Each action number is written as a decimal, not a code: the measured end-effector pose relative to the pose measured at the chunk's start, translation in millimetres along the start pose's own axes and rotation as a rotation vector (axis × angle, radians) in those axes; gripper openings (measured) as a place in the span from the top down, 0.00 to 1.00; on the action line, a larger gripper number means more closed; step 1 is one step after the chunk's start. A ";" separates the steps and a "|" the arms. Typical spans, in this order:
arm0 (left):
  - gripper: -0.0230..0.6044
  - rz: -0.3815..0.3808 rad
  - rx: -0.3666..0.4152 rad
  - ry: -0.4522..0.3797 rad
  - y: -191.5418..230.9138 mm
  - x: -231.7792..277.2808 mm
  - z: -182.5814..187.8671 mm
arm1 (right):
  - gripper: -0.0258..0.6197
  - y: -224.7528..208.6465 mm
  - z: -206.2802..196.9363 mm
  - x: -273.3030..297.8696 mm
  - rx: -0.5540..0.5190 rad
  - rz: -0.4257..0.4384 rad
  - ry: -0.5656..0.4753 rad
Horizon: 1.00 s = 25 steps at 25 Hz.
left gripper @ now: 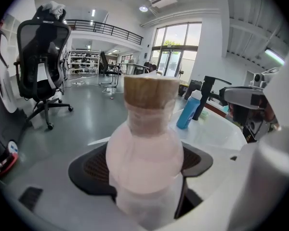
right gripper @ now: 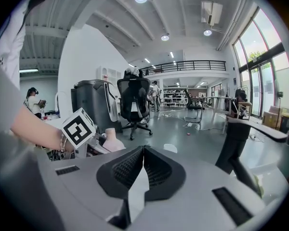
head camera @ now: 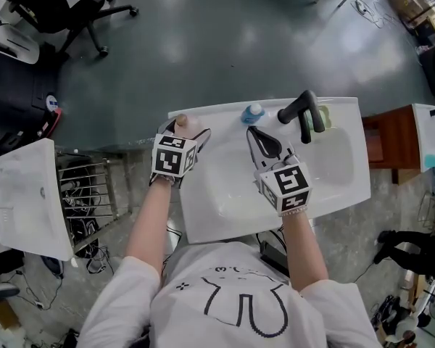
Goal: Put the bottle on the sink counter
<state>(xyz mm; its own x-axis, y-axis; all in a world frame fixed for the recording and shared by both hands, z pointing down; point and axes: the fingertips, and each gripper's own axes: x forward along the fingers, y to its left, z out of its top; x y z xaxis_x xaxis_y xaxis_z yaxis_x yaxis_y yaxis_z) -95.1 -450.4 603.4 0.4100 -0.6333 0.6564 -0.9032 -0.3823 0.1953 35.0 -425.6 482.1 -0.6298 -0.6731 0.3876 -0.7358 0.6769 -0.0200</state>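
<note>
A pale pink bottle (head camera: 185, 122) with a tan cap is at the back left corner of the white sink counter (head camera: 203, 216). My left gripper (head camera: 183, 138) is shut on the bottle's body, and the bottle (left gripper: 144, 143) stands upright between the dark pads in the left gripper view. Whether its base rests on the counter is hidden. My right gripper (head camera: 264, 142) is shut with nothing in it and hangs over the basin near the faucet. In the right gripper view, the gripper (right gripper: 143, 163) points towards the bottle (right gripper: 108, 139) at the left.
A blue bottle (head camera: 252, 112) stands on the back rim beside a black faucet (head camera: 304, 112), with a green soap piece (head camera: 324, 115) behind it. A second white basin (head camera: 22, 198) lies at the left, a wooden cabinet (head camera: 391, 140) at the right, an office chair (head camera: 65, 6) beyond.
</note>
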 end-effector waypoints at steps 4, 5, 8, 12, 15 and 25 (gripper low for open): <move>0.32 0.003 0.004 0.030 -1.1 4.9 -3.8 | 0.91 -1.5 -1.0 -0.2 0.002 0.003 0.004; 0.32 0.001 0.003 0.036 -1.7 6.3 -5.2 | 0.91 -1.8 -1.3 -0.6 0.002 0.004 0.005; 0.32 0.006 0.009 0.044 -2.7 9.2 -8.4 | 0.91 -2.1 -2.5 -2.4 0.000 0.005 0.008; 0.32 0.022 0.061 0.062 -2.7 10.6 -12.6 | 0.91 0.8 -5.1 -2.6 0.000 0.004 0.013; 0.32 0.041 0.125 0.076 -2.3 12.3 -17.1 | 0.91 3.7 -5.8 -2.4 -0.002 0.007 0.015; 0.32 0.061 0.163 0.077 -1.3 11.7 -21.0 | 0.91 8.7 -10.2 -6.1 -0.005 0.001 0.023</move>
<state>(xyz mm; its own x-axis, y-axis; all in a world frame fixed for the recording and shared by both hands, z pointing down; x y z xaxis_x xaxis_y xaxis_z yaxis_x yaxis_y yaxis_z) -91.8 -443.2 626.1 0.3384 -0.6073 0.7188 -0.8909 -0.4527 0.0369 35.0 -412.6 489.0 -0.6248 -0.6652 0.4089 -0.7338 0.6792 -0.0162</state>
